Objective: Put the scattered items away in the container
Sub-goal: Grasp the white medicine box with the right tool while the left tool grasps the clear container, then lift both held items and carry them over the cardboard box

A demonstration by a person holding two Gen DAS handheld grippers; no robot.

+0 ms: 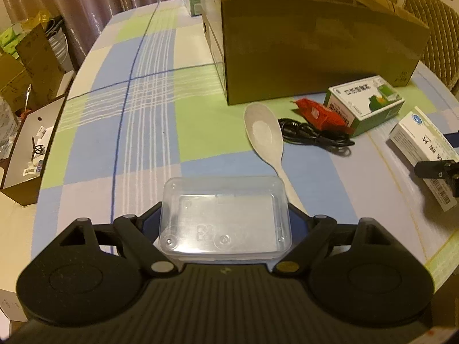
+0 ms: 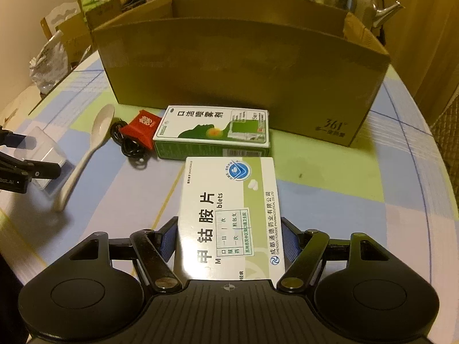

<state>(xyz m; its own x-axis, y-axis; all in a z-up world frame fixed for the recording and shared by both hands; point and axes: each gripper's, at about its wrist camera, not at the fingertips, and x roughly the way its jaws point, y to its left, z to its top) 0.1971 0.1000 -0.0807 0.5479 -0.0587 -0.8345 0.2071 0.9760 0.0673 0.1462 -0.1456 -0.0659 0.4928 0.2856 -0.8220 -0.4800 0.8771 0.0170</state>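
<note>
Left claw [image 1: 225, 223] clamped on clear box [image 1: 225, 215], right claw [image 2: 229, 240] on tablet carton [image 2: 229, 212], pads mostly hidden.

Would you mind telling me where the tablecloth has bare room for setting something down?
The tablecloth is bare left of the cardboard box and spoon, and right of the white medicine box. It is crowded before the cardboard box: green box, red packet, black cable.

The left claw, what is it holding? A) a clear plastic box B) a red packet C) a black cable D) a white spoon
A. The left claw is closed around the clear plastic box, while the white spoon lies on the table beside it.
</note>
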